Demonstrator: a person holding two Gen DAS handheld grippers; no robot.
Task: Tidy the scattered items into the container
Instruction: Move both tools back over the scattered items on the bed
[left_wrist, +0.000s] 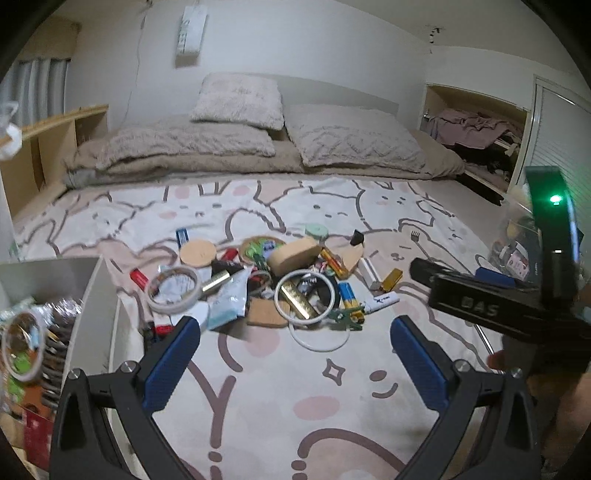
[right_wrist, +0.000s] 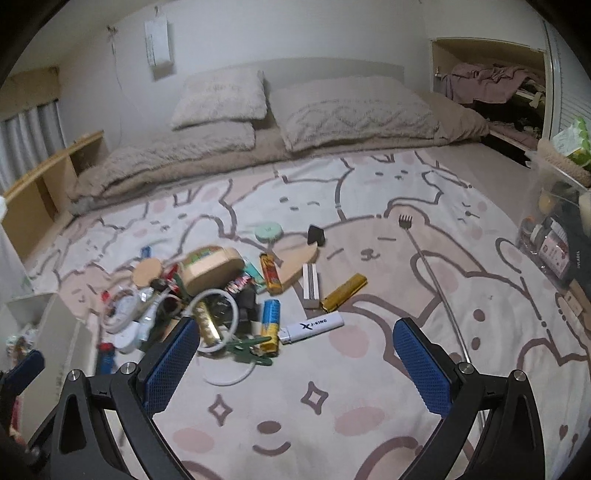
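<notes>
At nine o'clock in my left wrist view, the white open storage box (left_wrist: 90, 295) is cut off by the frame edge, and its contents, a blur of wrappers and a tape ring, I cannot identify. At three o'clock my right gripper's black body (left_wrist: 491, 306) hides most of the clear plastic container (left_wrist: 517, 236) behind it. In the heap of small scattered items (left_wrist: 258, 280), many pieces lie under others; the white plastic ring (left_wrist: 317, 338) shows only its lower arc. In my right wrist view, the cork-coloured oval box (right_wrist: 212, 267) is motion-blurred, its green label unreadable. The clear container (right_wrist: 554, 221) is clipped at three o'clock.
</notes>
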